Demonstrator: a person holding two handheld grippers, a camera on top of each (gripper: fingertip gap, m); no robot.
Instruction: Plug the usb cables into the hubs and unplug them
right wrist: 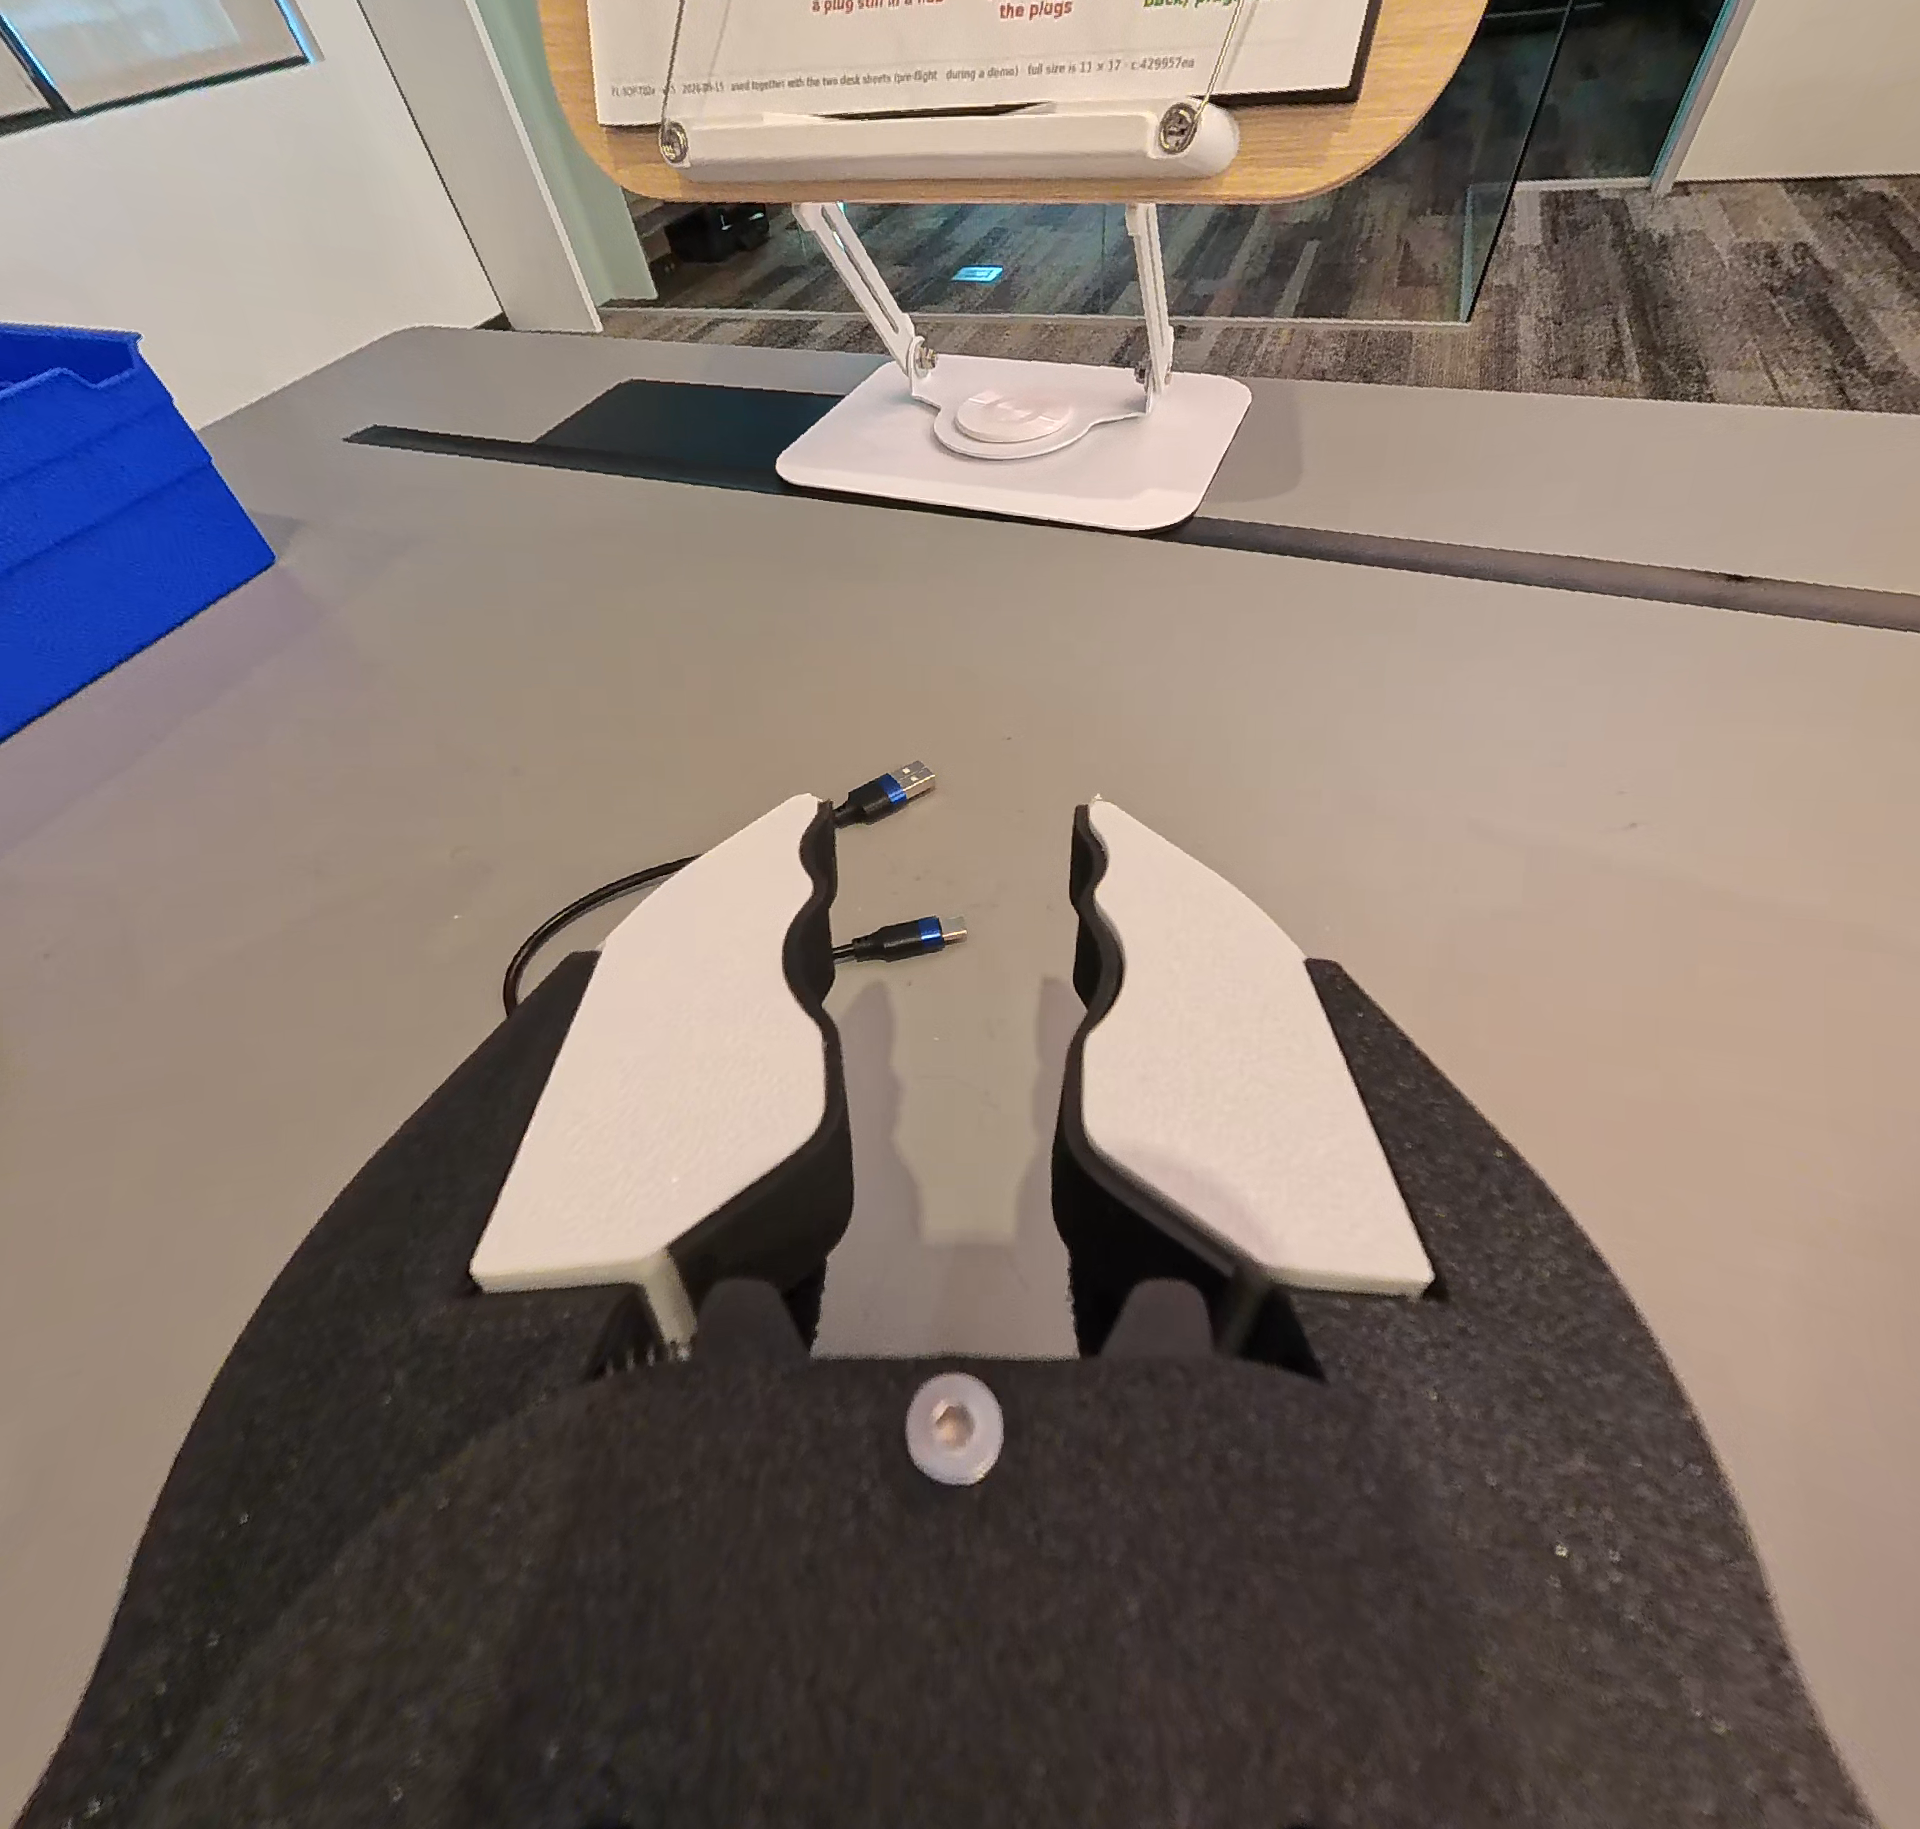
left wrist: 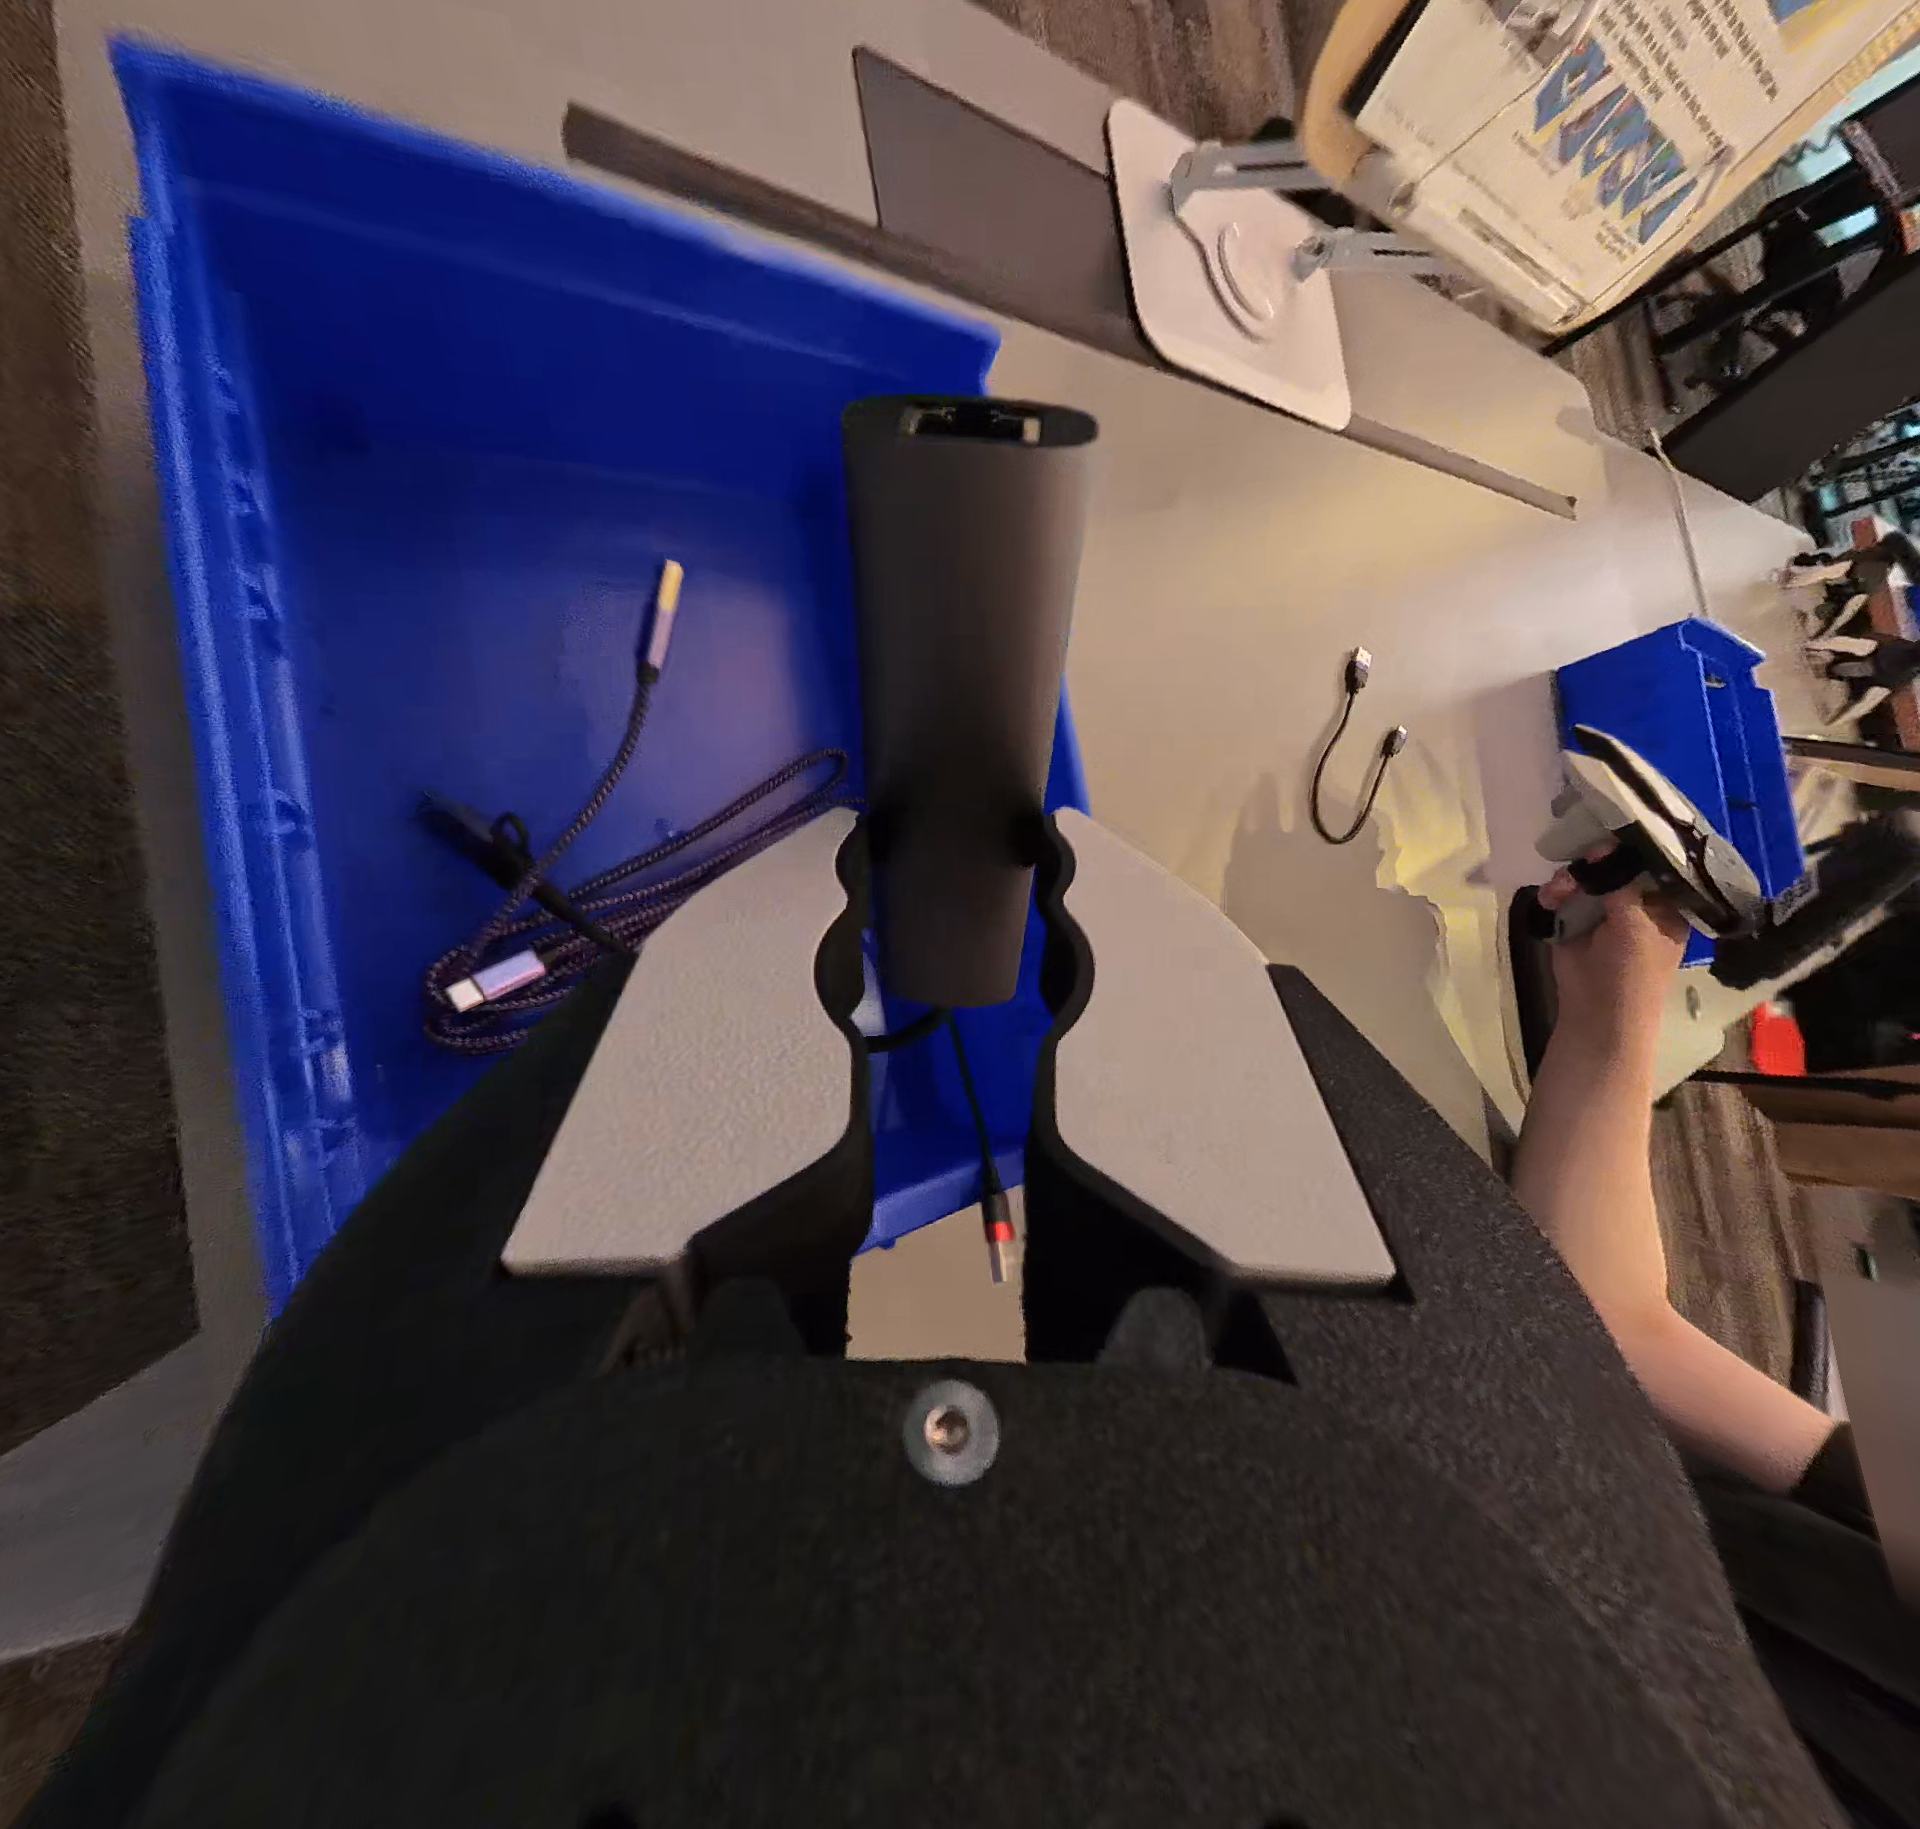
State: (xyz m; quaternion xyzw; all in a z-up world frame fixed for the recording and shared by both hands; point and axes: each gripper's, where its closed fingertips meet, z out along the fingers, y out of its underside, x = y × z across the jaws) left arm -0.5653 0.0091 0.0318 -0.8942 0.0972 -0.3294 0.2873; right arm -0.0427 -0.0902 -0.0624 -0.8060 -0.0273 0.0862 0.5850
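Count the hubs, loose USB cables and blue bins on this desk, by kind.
Hubs: 1, the dark hub in the left gripper.
Loose cables: 2, the purple braided cable and the short black cable.
Blue bins: 2, the large bin and the small bin.
Total: 5.

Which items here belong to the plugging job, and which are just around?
Job:
- black hub held by left gripper
- purple cable in blue bin
- short black cable before open right gripper

Around:
- stand with instruction sheet
- second bin
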